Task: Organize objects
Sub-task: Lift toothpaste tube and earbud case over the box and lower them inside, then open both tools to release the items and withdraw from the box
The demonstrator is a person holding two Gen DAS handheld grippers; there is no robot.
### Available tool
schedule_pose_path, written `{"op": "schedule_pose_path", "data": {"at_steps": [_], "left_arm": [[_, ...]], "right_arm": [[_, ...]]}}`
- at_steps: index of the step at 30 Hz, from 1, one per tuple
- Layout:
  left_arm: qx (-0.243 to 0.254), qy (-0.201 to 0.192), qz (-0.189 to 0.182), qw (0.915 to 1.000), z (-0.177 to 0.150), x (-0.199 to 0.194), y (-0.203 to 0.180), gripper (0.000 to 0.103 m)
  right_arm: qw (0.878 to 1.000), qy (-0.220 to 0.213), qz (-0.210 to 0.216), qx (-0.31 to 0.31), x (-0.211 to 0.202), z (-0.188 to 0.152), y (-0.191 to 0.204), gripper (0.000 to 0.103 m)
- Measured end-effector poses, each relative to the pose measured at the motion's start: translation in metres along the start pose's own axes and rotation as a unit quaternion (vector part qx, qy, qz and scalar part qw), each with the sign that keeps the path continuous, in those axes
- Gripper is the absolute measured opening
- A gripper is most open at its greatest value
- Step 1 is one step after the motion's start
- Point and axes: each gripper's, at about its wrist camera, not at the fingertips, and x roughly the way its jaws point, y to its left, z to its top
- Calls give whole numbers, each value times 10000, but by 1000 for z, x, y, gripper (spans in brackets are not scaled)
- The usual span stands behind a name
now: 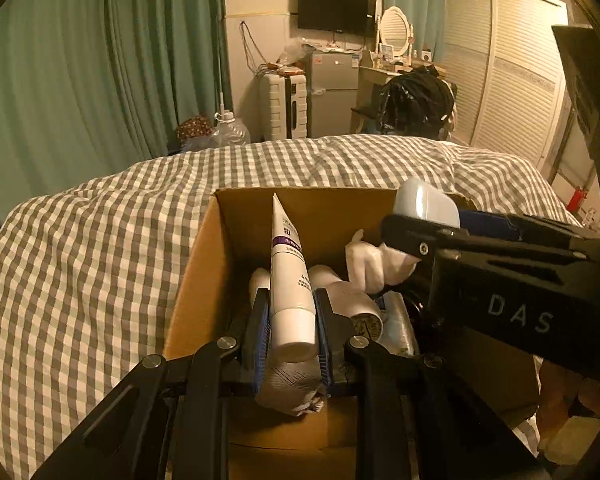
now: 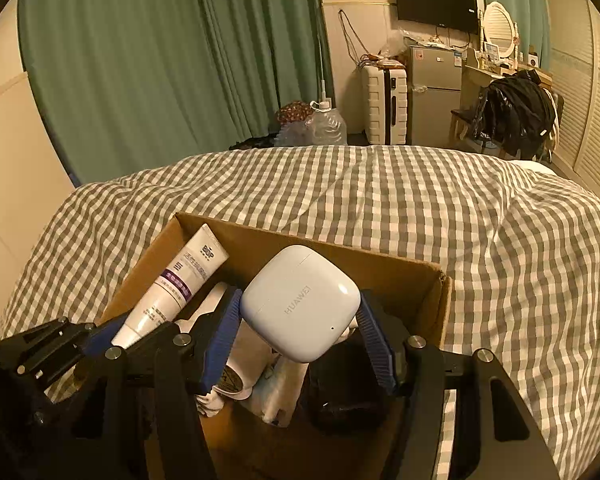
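Both tongs hang over the open cardboard box that sits on the checked bedspread, each carrying something to drop in. The left tongs are pinching a white tube near its cap end, crimped tail pointing up and away; the right tongs are pinching a white earbud case across its width, blue pads pressed to either flank. The box already holds a jumble — white bottles, a dark lump, something crumpled and pale — so the job now, as I judge it, is to lower each item into a free pocket rather than let it fall from the rim. The tube would sit best laid along the left wall; the smooth, rounded case may skid off the pile, so it wants to be low and resting on something flat before the pads part. The two tongs are close together, so releasing one at a time looks safer. The left wrist view shows the tube's cap and a grey cloth-like bundle just beneath it, which the right view hides; the right view alone shows the case's lettering, the tube's printed face and the box's torn right-hand corner.
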Motion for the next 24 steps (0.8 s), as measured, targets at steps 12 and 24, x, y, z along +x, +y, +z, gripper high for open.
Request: {"op": "schedule_pose_path", "data": {"at_steps": [12,24], "left_arm": [[99,-224,75,9997,1,-11,-10,77],[55,-994,140,9949,29,-94,-10,94]], "right_arm": [[9991,-396,-145,7,-21,2,-3,72],[9910,-1220,-549,9,-110,22,10,86]]}}
